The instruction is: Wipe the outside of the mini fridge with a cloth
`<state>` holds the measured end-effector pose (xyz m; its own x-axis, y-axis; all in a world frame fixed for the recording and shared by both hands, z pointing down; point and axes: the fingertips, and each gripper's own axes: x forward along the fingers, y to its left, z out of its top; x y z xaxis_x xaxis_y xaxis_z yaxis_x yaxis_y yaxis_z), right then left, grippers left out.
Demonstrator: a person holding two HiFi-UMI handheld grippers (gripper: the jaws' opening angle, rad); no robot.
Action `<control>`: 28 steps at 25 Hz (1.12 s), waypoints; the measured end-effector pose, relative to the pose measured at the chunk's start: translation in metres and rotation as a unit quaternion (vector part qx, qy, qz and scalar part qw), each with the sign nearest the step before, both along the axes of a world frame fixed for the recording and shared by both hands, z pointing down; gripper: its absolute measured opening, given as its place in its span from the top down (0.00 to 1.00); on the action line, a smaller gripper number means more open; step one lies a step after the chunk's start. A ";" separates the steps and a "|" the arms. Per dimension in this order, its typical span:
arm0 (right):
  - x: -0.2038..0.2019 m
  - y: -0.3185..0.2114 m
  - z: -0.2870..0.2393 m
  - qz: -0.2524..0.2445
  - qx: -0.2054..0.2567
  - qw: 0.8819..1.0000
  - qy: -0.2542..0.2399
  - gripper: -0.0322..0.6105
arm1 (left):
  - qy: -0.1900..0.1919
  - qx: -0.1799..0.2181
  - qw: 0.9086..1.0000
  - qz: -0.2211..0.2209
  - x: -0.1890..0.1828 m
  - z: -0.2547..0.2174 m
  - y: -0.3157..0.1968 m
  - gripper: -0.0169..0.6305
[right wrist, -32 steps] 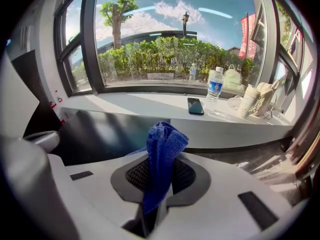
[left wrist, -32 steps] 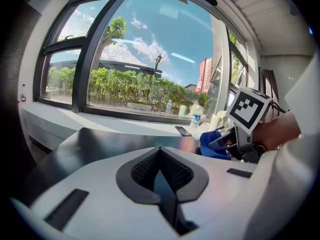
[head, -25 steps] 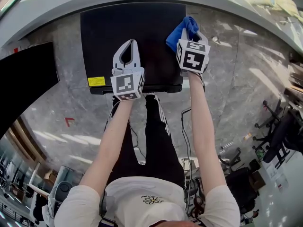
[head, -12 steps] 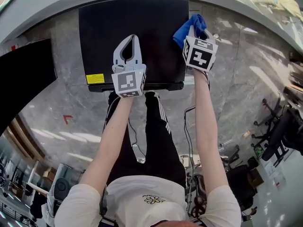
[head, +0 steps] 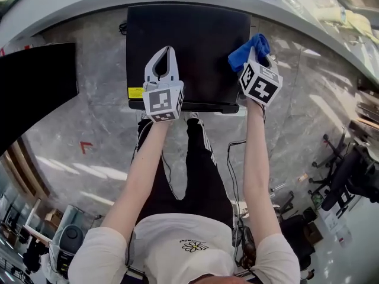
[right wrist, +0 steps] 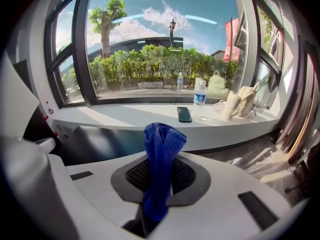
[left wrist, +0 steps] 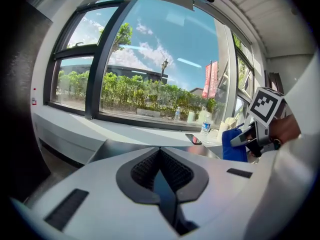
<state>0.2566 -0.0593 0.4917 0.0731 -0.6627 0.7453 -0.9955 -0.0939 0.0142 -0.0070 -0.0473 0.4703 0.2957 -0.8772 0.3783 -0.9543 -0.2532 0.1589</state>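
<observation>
one unreadable yellow label on mini fridge.

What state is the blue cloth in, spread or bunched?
Bunched: the blue cloth stands folded in a narrow wad, pinched by the right gripper.

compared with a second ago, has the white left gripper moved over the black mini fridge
Yes. The white left gripper sits nearer the yellow label at the front left of the black mini fridge, so it has shifted left.

Grey marble floor carries the black mini fridge, set against a white window ledge. Ledge holds a phone and water bottle.
</observation>
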 end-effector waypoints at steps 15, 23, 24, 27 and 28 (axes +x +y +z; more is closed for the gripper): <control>-0.243 0.018 -0.103 -0.081 0.003 0.995 -0.065 0.85 | -0.014 -0.004 0.997 -0.072 -0.169 -0.093 0.031 0.97; -0.368 0.020 -0.053 -0.151 -0.032 0.985 -0.071 0.85 | -0.026 -0.033 0.994 -0.103 -0.253 -0.061 0.048 0.97; -0.375 0.018 -0.044 -0.153 -0.035 0.985 -0.073 0.85 | -0.026 -0.034 0.994 -0.101 -0.256 -0.055 0.046 0.97; -0.392 0.012 -0.017 -0.161 -0.045 0.983 -0.078 0.85 | -0.020 -0.038 0.994 -0.100 -0.259 -0.036 0.039 0.97; -0.397 0.011 -0.009 -0.165 -0.049 0.982 -0.079 0.85 | -0.014 -0.040 0.994 -0.102 -0.260 -0.029 0.038 0.97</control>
